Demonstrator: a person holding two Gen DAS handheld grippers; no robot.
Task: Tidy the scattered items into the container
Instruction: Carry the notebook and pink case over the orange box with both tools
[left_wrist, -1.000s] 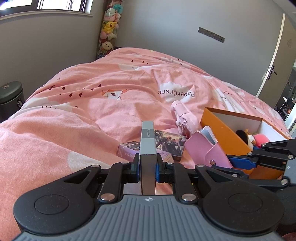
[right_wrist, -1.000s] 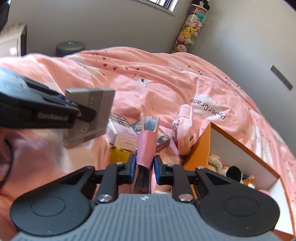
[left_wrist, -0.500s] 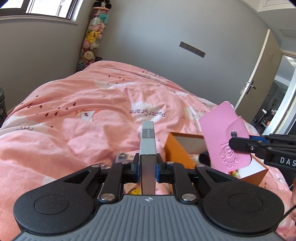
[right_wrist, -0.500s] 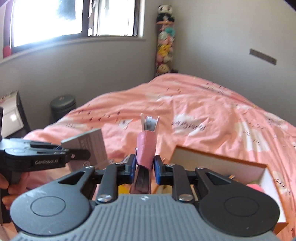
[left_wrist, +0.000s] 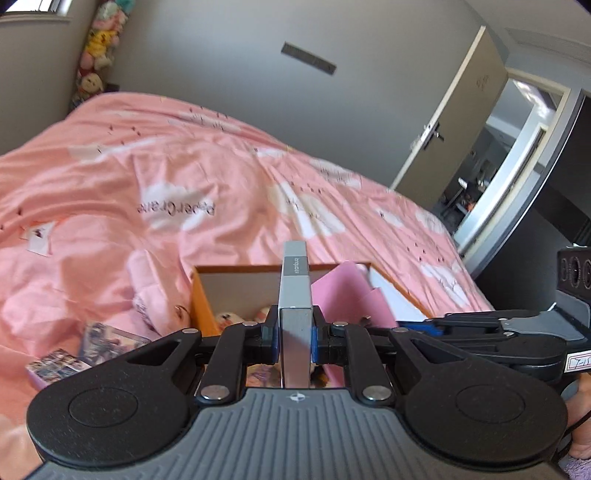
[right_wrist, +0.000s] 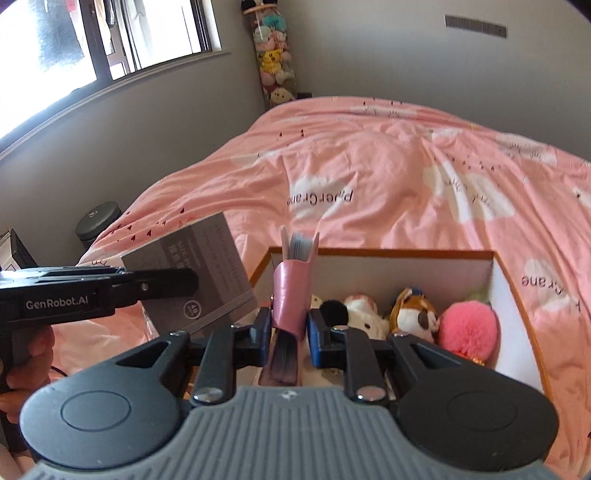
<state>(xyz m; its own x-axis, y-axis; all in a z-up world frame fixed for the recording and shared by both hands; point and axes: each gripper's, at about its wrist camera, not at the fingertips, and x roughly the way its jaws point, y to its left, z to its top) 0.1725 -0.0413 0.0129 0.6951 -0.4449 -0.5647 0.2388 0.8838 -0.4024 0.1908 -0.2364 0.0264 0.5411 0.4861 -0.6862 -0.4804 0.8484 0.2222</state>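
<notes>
My left gripper (left_wrist: 294, 339) is shut on a grey notebook (left_wrist: 294, 295) and holds it edge-on over the near wall of the orange box (left_wrist: 201, 295). It also shows in the right wrist view (right_wrist: 199, 280). My right gripper (right_wrist: 289, 330) is shut on a pink card holder (right_wrist: 290, 295) and holds it above the box's inside (right_wrist: 369, 264), near its left wall. The holder also shows in the left wrist view (left_wrist: 347, 295). Plush toys (right_wrist: 410, 310) and a pink pompom (right_wrist: 467, 328) lie in the box.
Two printed card boxes (left_wrist: 77, 354) and a pink plush item (left_wrist: 147, 288) lie on the pink duvet (left_wrist: 221, 177) left of the box. A dark bin (right_wrist: 98, 221) stands by the wall. An open door (left_wrist: 450, 122) is at the far right.
Both grippers have moved with their items from above the scattered pile to over the orange box. The card holder has come down close to the box's inside.
</notes>
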